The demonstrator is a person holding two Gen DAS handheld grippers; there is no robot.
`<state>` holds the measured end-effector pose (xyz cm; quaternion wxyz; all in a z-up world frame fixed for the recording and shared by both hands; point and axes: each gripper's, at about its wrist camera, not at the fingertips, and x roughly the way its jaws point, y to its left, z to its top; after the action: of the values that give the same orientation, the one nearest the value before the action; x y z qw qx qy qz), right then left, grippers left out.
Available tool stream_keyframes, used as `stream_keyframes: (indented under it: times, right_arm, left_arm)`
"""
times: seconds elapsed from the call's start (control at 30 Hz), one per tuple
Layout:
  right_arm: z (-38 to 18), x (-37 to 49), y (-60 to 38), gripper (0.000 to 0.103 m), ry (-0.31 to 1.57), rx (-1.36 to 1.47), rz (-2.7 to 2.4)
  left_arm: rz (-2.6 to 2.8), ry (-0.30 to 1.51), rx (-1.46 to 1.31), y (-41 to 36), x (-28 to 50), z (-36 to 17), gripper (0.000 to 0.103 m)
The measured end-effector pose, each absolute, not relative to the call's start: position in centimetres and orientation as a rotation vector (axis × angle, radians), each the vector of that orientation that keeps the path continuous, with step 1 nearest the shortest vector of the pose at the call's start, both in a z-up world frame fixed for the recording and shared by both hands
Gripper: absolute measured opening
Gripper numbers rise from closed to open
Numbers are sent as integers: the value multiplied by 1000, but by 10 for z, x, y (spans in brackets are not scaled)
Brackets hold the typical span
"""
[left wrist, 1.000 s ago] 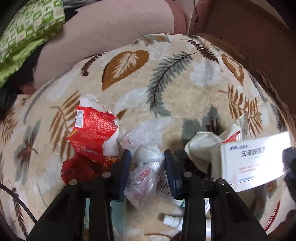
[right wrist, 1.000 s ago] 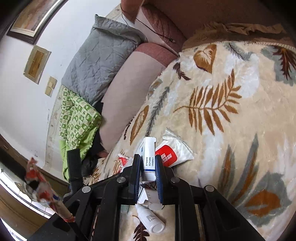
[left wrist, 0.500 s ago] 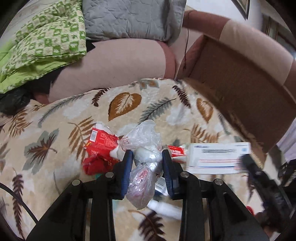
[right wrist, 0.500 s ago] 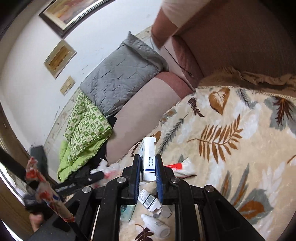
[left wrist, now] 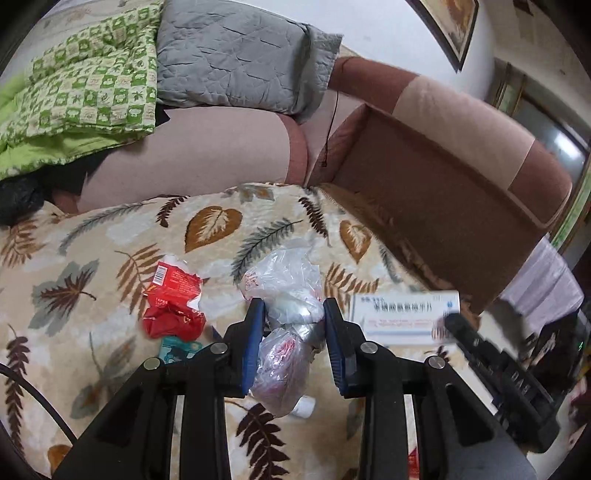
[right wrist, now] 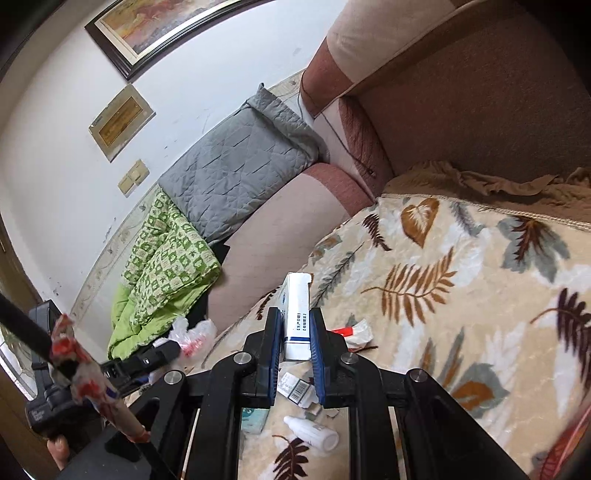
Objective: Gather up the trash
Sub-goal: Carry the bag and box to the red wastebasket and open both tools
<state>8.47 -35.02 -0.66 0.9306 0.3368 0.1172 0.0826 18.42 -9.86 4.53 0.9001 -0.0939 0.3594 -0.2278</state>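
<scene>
In the left wrist view, the left gripper (left wrist: pixel 294 341) hung above the leaf-patterned blanket (left wrist: pixel 110 280), its blue pads pinching one crumpled clear plastic bag (left wrist: pixel 286 325) lifted off the fabric. One red wrapper (left wrist: pixel 173 304) lay on the blanket just left of it, and one white medicine box (left wrist: pixel 402 317) showed to the right.

In the right wrist view, the right gripper (right wrist: pixel 294 349) pointed toward the sofa back (right wrist: pixel 280 254), clamping that single box (right wrist: pixel 297 314) upright. One white bottle (right wrist: pixel 312 434) lay below on the blanket.

A home living room; a brown sofa (right wrist: pixel 480 92) (leaf-print blanket (right wrist: pixel 461 295) over its seat), framed picture (right wrist: pixel 155 29) on the wall.
</scene>
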Motion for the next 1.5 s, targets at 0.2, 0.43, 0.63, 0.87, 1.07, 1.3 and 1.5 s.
stream_keyframes:
  times: [0.2, 0.43, 0.63, 0.87, 1.07, 1.3, 1.5]
  right_arm:
    - [3, 59, -352, 16, 237, 680, 175]
    - [3, -6, -365, 16, 213, 705, 179]
    - [2, -63, -379, 16, 189, 725, 174]
    - [-1, -128, -411, 16, 141, 742, 111]
    - [-3, -172, -438, 16, 111, 748, 43]
    - [-12, -215, -456, 16, 92, 737, -26]
    - [-18, -243, -475, 16, 79, 734, -87]
  left_arm:
    - [-479, 689, -223, -90, 166, 67, 31]
    - [-546, 650, -209, -105, 82, 89, 31]
    - [-573, 613, -200, -121, -5, 102, 31]
    - [-606, 538, -135, -155, -71, 129, 31]
    - [-678, 538, -99, -184, -102, 138, 31]
    - [-716, 519, -40, -213, -130, 144, 31]
    - [-734, 515, 13, -236, -143, 142, 31]
